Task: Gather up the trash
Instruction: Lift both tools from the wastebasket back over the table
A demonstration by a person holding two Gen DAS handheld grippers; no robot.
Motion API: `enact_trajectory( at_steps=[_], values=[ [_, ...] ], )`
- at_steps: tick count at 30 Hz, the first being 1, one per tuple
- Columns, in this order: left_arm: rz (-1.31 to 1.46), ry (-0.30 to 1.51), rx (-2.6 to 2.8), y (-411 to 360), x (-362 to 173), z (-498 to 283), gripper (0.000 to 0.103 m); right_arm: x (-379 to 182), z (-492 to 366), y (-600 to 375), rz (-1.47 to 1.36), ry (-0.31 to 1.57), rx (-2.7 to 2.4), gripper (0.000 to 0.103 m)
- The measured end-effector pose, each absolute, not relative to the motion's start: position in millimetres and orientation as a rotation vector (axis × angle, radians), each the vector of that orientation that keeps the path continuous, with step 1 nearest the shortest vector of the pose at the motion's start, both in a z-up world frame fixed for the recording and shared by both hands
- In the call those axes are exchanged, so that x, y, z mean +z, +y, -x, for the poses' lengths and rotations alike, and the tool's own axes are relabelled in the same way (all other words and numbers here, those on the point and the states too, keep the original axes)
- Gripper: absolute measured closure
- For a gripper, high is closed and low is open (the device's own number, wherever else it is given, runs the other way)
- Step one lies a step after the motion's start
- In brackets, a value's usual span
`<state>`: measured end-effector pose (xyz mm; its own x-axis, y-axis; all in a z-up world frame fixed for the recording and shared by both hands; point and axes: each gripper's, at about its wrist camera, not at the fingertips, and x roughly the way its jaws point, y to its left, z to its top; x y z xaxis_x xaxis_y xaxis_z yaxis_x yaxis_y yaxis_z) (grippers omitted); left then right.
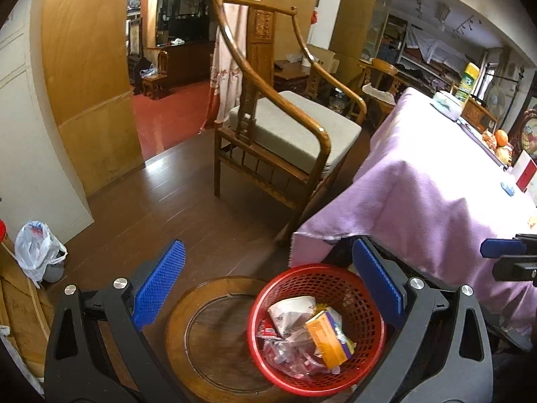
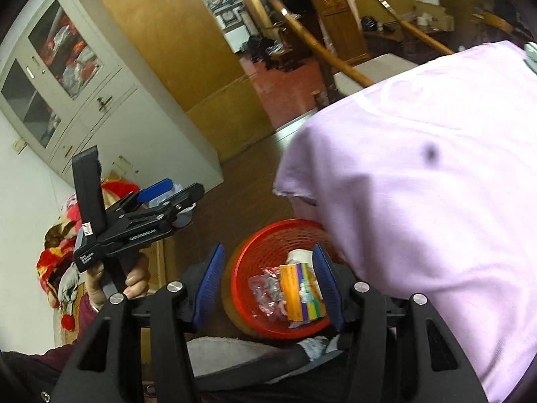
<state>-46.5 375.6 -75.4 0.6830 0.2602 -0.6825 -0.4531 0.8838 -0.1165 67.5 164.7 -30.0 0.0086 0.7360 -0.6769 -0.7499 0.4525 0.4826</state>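
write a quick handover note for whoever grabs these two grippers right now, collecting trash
Left gripper: open wide, empty, above the red basket.
Right gripper: jaws apart, nothing between the pads, also over the basket.
Basket sits on a round wooden stool beside the table with the purple cloth.
Done: an orange and purple carton, crumpled paper and clear plastic wrappers are in the basket.
Left: small items remain on the tabletop; whether they are trash I cannot tell.

red mesh basket, lilac tablecloth, orange carton
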Motion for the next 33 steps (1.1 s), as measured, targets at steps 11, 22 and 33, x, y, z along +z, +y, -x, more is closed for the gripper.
enact_trajectory(
  at_steps=[11, 22, 33],
  values=[
    [0.224, 0.685, 0.298, 318, -48, 27, 0.007, -13, -91, 66, -0.131, 0.932, 1.035, 0.043],
    [0.144, 0.701, 0.134, 231, -28, -17, 0.007, -13, -105, -66, -0.264, 0.806, 0.82, 0.025],
    [-0.016, 0.785, -0.1, 102, -35, -128, 0.007, -58, -151, -216, -0.351, 0.807, 0.436, 0.016]
  ],
)
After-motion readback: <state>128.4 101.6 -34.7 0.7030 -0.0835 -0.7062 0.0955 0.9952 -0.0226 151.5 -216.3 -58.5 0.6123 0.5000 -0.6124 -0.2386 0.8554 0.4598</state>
